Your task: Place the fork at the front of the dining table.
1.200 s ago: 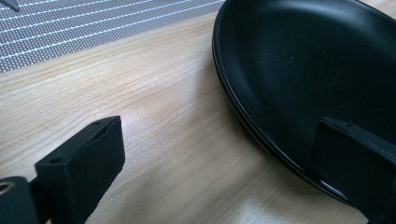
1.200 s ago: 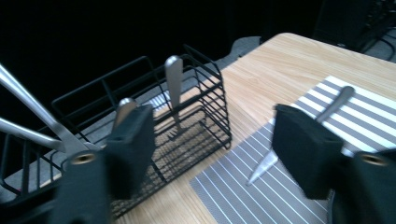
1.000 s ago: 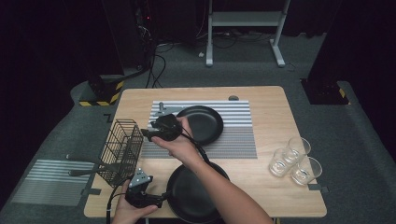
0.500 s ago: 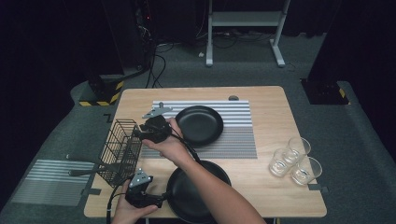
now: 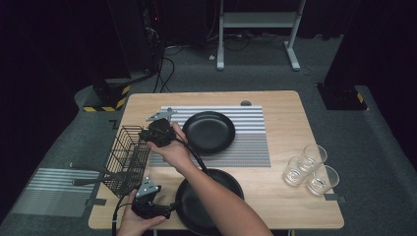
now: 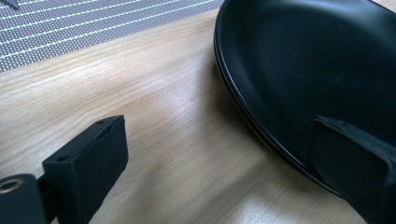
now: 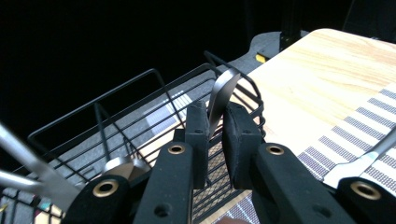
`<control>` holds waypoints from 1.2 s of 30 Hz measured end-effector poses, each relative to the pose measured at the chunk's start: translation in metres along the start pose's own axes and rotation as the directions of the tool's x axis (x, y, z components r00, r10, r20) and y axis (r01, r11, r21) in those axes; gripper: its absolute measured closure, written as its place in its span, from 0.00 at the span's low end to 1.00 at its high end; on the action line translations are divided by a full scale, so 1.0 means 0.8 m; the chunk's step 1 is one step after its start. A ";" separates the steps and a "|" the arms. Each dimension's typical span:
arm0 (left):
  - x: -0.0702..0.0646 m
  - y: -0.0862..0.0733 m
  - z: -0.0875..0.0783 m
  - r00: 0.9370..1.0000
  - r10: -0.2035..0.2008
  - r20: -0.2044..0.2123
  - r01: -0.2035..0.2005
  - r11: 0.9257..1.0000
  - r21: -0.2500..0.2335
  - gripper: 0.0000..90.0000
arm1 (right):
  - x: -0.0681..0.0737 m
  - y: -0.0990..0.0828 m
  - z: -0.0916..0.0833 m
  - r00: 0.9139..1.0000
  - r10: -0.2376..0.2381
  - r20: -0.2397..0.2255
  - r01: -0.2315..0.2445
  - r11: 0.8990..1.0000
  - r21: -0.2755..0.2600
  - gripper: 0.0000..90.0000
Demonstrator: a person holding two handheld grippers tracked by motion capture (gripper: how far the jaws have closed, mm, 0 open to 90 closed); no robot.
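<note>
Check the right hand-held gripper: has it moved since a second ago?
Yes. The right hand-held gripper shifted left, from the plate toward the wire basket.

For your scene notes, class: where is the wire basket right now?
In the high view the wire basket sits at the table's left edge, beside the striped mat; the right gripper hovers at its far rim, jaws just closed on a metal utensil handle.

Matt black plate [image 6: 303, 70], grained wooden table [image 6: 154, 112]

Two black pans [image 5: 209, 131] sit on a pale wood-grain desk [image 5: 280, 105]; the placemat [image 5: 251, 140] is grey-and-white striped, the wire basket [image 5: 129, 157] black, the utensil handle [image 7: 219, 98] silver.
</note>
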State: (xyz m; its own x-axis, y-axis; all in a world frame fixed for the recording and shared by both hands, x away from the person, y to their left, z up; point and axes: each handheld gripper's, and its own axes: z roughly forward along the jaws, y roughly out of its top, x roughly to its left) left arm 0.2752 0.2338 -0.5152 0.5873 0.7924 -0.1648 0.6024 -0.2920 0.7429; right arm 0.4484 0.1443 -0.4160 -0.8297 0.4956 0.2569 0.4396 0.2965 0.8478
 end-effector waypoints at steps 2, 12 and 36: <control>0.000 0.000 0.000 1.000 -0.001 0.001 0.001 1.000 0.000 0.06 | 0.000 -0.001 0.003 1.000 0.005 0.009 -0.005 1.000 -0.005 0.89; 0.000 0.000 -0.001 1.000 -0.002 0.002 0.002 1.000 -0.005 0.07 | 0.000 -0.006 0.015 1.000 0.016 0.013 -0.016 1.000 -0.001 0.91; 0.001 0.001 -0.001 1.000 -0.015 0.004 0.015 1.000 -0.013 0.08 | 0.022 0.029 -0.033 0.998 -0.065 0.025 0.066 0.997 -0.050 0.97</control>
State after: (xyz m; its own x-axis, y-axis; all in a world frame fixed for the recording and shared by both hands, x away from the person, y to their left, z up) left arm 0.2757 0.2348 -0.5143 0.5805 0.7945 -0.1784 0.6041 -0.2733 0.7485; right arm 0.4348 0.1380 -0.3798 -0.8476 0.4958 0.1892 0.3656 0.2872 0.8853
